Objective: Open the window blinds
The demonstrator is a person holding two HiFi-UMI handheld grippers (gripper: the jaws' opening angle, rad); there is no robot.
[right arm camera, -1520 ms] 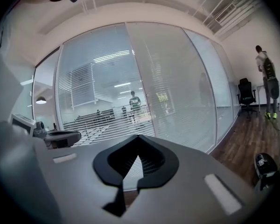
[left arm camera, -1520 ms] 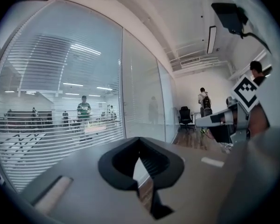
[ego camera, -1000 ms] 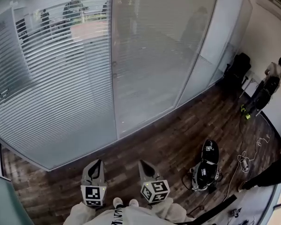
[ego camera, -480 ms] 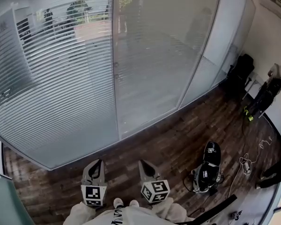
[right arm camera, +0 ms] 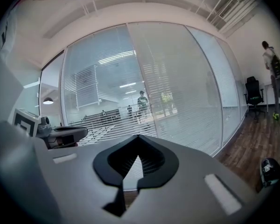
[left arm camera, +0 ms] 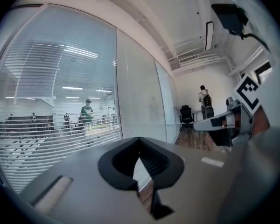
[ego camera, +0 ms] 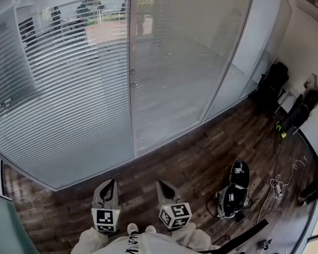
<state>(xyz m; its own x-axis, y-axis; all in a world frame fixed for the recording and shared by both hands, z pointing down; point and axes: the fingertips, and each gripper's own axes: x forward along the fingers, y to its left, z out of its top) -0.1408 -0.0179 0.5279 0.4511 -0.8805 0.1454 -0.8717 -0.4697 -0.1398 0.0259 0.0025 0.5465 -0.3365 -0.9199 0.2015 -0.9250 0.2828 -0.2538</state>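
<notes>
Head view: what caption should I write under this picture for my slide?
Both shut and empty, the left gripper and right gripper point at the window blinds over a wooden floor.

A tall glass wall with horizontal slatted blinds (ego camera: 69, 99) stands ahead, across the left and middle. Before it, above the dark wood-plank floor (ego camera: 191, 157), the left gripper (ego camera: 110, 186) and right gripper (ego camera: 162, 187) are side by side, well apart from the wall. To their right, black bags (ego camera: 234, 189) lie on the floor, and a person (ego camera: 309, 97) stands at the far right.

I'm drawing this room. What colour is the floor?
The floor is dark brown wood, clearest in the head view.
</notes>
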